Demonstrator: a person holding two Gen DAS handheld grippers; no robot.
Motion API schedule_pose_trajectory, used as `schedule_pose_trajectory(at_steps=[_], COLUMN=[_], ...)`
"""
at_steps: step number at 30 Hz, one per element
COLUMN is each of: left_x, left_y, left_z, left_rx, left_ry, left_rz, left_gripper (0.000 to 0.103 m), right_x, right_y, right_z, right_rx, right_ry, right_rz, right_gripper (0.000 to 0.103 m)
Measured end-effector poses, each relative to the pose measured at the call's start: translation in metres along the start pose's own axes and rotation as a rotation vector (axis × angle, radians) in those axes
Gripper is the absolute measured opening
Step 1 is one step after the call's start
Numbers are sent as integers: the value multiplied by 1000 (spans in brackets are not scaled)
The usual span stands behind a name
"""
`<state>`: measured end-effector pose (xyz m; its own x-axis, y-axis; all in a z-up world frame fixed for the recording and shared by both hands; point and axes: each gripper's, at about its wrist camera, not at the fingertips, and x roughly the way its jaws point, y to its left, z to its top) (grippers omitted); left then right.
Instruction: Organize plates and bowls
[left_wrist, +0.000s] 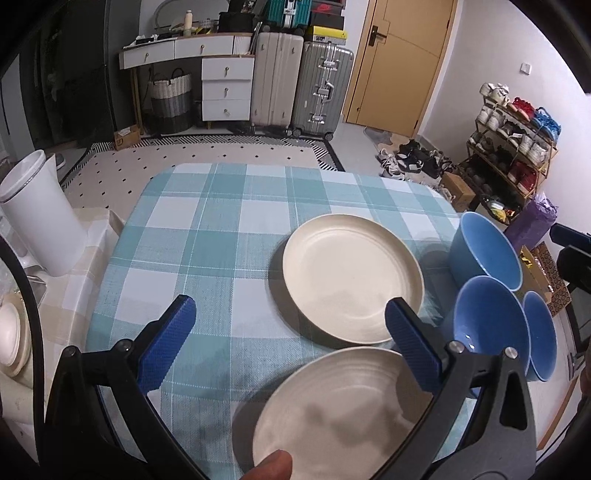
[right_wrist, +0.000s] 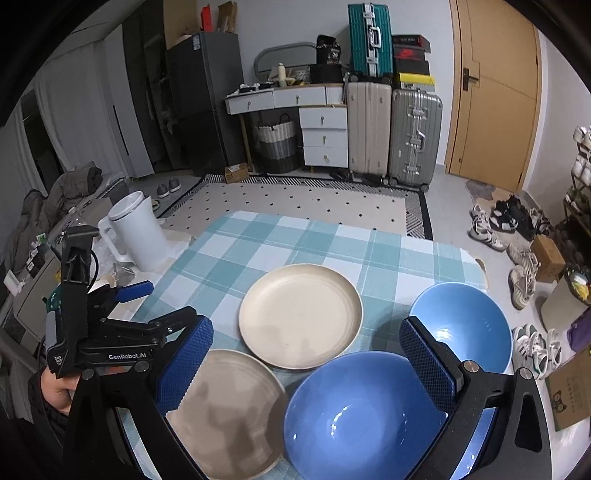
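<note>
Two cream plates lie on the checked tablecloth: a far plate (left_wrist: 352, 278) (right_wrist: 301, 315) and a near plate (left_wrist: 332, 410) (right_wrist: 229, 410). Three blue bowls stand at the right: a far bowl (left_wrist: 485, 251) (right_wrist: 465, 325), a middle bowl (left_wrist: 491, 325) (right_wrist: 362, 417) and a third at the edge (left_wrist: 541, 334). My left gripper (left_wrist: 290, 332) is open and empty above the near plate. My right gripper (right_wrist: 306, 350) is open and empty, above the middle bowl. The left gripper also shows in the right wrist view (right_wrist: 125, 295).
A white kettle (left_wrist: 40, 218) (right_wrist: 138, 230) stands on a beige-clothed surface left of the table (left_wrist: 207, 236). More cream plates (left_wrist: 11, 339) sit at the far left. Suitcases, drawers, a shoe rack (left_wrist: 513, 147) and shoes stand on the floor beyond.
</note>
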<state>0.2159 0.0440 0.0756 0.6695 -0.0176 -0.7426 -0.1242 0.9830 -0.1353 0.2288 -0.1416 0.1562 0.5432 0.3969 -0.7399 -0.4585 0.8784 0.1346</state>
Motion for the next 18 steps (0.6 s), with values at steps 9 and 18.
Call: schedule_pose_trajectory(at_steps=[9,18], left_x=[40,48], left_y=[7,10], left_z=[8,12], left_rx=[-20,-19], left_ry=[49,56], left_rz=[3,13], left_gripper=[102,102], right_x=[45,49], right_y=[-21,-19], right_z=[8,41], right_rx=[30,-29], right_ry=[90,100], right_rz=[7,4], right_gripper=[102,103])
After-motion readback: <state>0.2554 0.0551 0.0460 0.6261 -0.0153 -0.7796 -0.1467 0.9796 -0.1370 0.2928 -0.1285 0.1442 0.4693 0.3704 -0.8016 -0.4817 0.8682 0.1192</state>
